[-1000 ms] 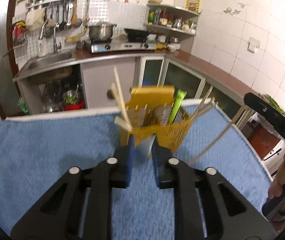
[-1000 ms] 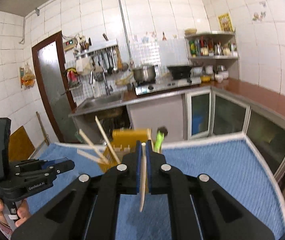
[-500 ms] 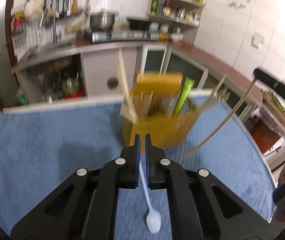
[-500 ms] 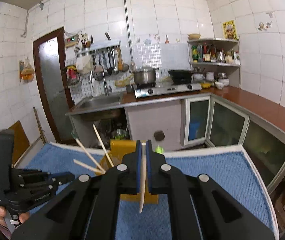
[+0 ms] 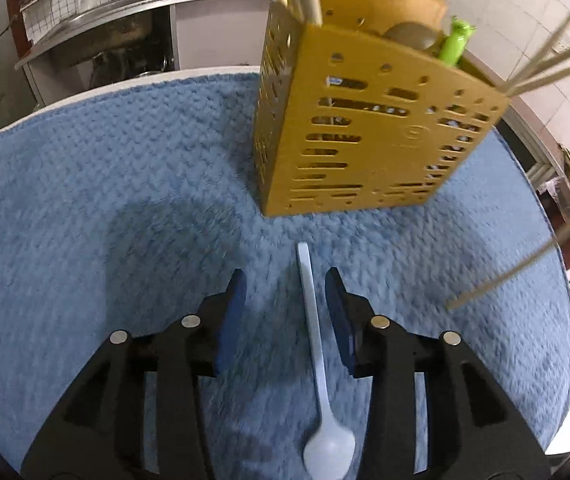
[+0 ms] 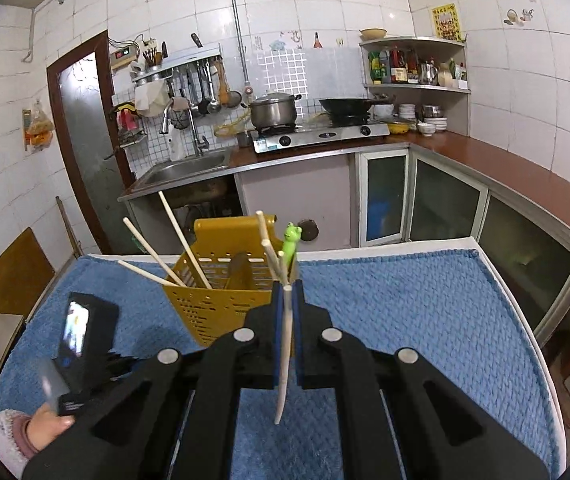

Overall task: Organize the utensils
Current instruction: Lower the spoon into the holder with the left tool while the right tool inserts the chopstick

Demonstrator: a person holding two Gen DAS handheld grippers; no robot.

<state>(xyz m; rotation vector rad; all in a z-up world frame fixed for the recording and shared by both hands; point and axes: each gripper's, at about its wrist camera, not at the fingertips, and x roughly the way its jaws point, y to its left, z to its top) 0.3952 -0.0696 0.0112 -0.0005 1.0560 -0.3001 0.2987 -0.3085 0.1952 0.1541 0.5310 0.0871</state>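
The left gripper (image 5: 285, 308) is straddling the spoon (image 5: 317, 364), which is lying on the towel (image 5: 85, 200) just in front of the caddy (image 5: 365, 136); its jaws have just been opening and are clear of the handle, presumably releasing or regripping it. The right gripper (image 6: 287, 312) is clamping a chopstick (image 6: 285, 352) near the caddy, likely ready for insertion.

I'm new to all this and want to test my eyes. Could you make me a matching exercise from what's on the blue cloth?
Things:
1. white spoon
2. yellow utensil holder
3. chopstick
4. green frog-topped utensil

States:
A. clamped in the right gripper
B. lying between the open fingers
C. standing inside the holder
D. upright on the cloth

Pairs: 1-B, 2-D, 3-A, 4-C
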